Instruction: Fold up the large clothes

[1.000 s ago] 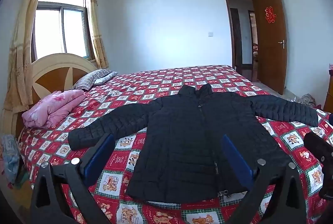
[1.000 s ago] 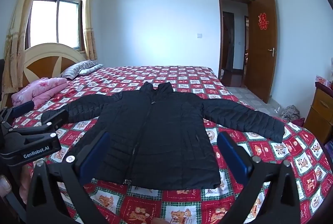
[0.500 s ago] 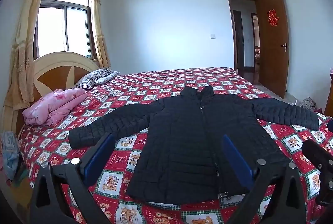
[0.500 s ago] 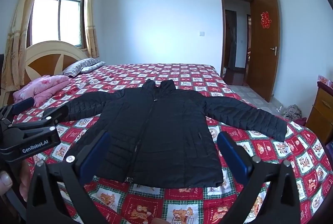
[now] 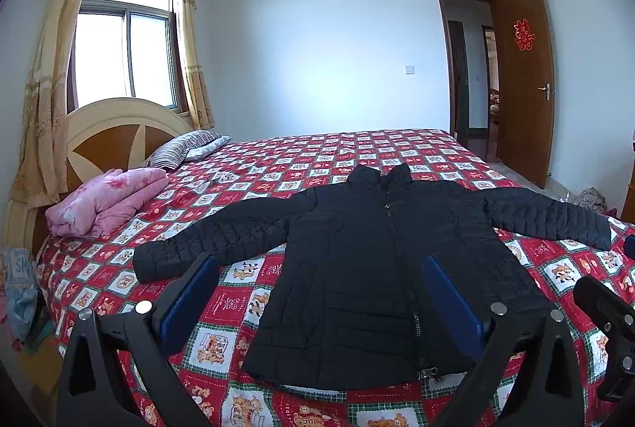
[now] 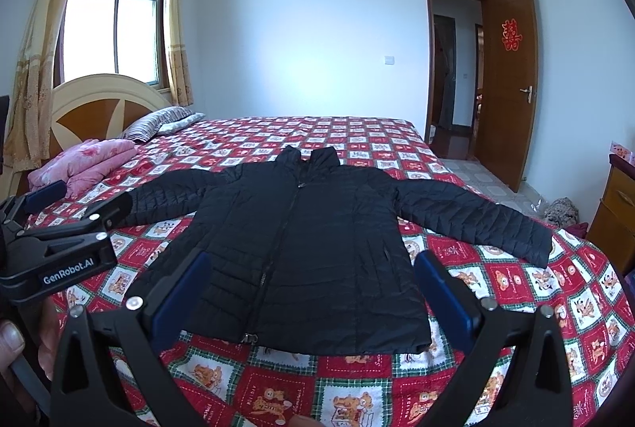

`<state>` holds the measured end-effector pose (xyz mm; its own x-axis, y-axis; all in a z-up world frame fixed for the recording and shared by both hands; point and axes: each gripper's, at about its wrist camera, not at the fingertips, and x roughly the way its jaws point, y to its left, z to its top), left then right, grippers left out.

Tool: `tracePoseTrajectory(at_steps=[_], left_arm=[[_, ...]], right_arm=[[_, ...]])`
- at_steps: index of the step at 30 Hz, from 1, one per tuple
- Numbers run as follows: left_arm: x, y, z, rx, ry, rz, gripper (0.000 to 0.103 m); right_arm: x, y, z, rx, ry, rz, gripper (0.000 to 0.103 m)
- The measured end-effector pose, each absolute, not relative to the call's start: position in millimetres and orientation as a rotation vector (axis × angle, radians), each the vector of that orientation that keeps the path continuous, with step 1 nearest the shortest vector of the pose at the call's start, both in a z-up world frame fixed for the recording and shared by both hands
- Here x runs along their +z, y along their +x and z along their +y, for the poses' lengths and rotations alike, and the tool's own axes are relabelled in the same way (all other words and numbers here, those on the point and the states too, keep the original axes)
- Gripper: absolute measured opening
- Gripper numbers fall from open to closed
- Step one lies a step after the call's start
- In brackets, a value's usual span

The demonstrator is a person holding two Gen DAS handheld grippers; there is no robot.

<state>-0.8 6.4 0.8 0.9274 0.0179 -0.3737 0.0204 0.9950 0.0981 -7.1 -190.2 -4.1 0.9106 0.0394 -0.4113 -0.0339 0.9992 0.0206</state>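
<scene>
A black quilted jacket (image 5: 369, 268) lies flat, front up and zipped, on the bed, both sleeves spread out sideways; it also shows in the right wrist view (image 6: 301, 248). My left gripper (image 5: 321, 292) is open and empty, held above the jacket's near hem. My right gripper (image 6: 309, 292) is open and empty, also held near the hem. In the right wrist view the left gripper (image 6: 59, 228) shows at the left edge. Neither gripper touches the jacket.
The bed has a red checked cover (image 5: 317, 157). A folded pink blanket (image 5: 103, 200) and a striped pillow (image 5: 182, 149) lie by the headboard (image 5: 111, 133). A brown door (image 6: 512, 85) stands open at right. A wooden cabinet (image 6: 615, 216) is at far right.
Both cameras have tilted up slightly and drawn a little back, so the jacket sits lower in view. The jacket has not moved. Both grippers stay open.
</scene>
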Motion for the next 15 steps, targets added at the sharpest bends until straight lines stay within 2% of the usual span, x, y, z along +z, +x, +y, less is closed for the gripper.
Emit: tracePoseTrajectory(at_steps=[15], left_arm=[[0.5,0.2,7.6,0.004,0.094,0.379,0.102]], right_arm=[[-5.0,-7.1,-188.0,0.04,0.013,0.425,0.103]])
